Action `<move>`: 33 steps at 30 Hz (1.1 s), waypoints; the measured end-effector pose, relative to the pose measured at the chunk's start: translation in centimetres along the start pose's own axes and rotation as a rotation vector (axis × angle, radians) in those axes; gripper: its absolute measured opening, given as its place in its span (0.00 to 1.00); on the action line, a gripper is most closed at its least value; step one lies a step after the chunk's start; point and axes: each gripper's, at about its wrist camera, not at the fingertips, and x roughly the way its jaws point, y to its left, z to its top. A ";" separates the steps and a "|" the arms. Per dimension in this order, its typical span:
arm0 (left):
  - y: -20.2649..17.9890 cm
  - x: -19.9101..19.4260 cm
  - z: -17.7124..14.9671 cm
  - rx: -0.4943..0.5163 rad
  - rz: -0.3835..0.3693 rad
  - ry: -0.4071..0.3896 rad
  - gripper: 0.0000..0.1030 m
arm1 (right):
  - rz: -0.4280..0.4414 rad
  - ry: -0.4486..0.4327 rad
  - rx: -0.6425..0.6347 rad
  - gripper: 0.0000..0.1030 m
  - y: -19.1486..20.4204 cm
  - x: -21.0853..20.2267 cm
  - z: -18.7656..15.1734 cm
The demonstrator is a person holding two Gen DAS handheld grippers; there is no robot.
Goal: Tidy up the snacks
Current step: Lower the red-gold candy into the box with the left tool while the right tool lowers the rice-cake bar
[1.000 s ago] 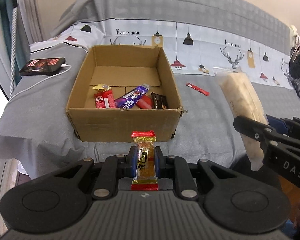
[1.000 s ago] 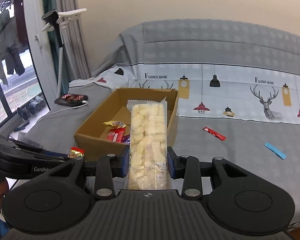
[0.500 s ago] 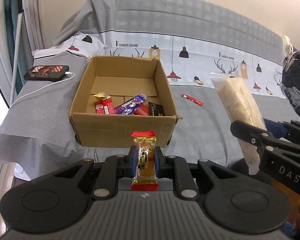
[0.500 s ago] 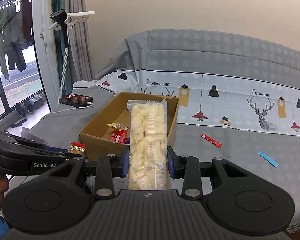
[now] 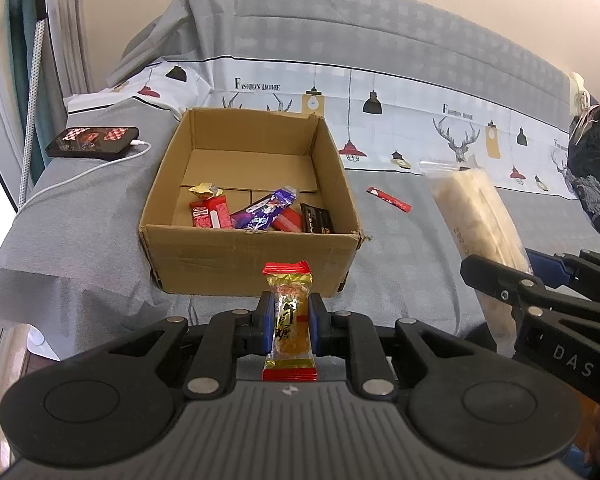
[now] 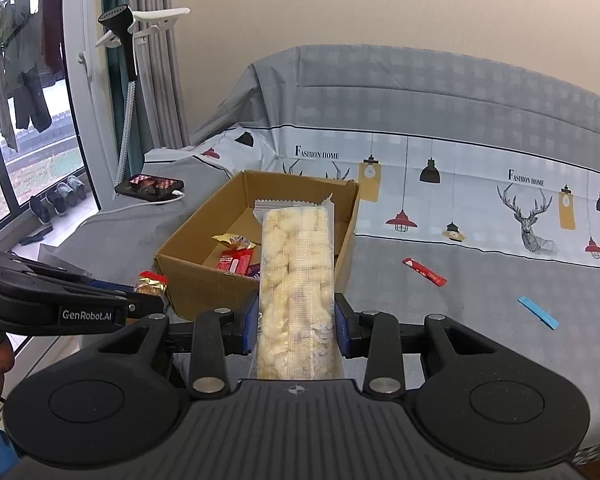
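Both grippers had drawn back slightly from the cardboard box point(image 5: 248, 216), left gripper point(image 5: 288, 322) grasping a candy point(image 5: 288, 316) nearer it, right gripper point(image 6: 296, 320) clenching the long rice-cracker pack point(image 6: 298, 276) lengthwise.

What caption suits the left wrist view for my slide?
Left gripper holds a red-and-gold wrapped candy before an open brown cardboard box holding snacks on a grey-covered bed.

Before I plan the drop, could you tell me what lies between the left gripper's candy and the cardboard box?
Only bare grey cover separates candy from cardboard box, per the left wrist view.
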 end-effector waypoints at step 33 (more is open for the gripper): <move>4.6 5.1 8.6 -0.056 0.066 -0.043 0.18 | 0.020 0.058 0.011 0.37 -0.6 7.9 4.4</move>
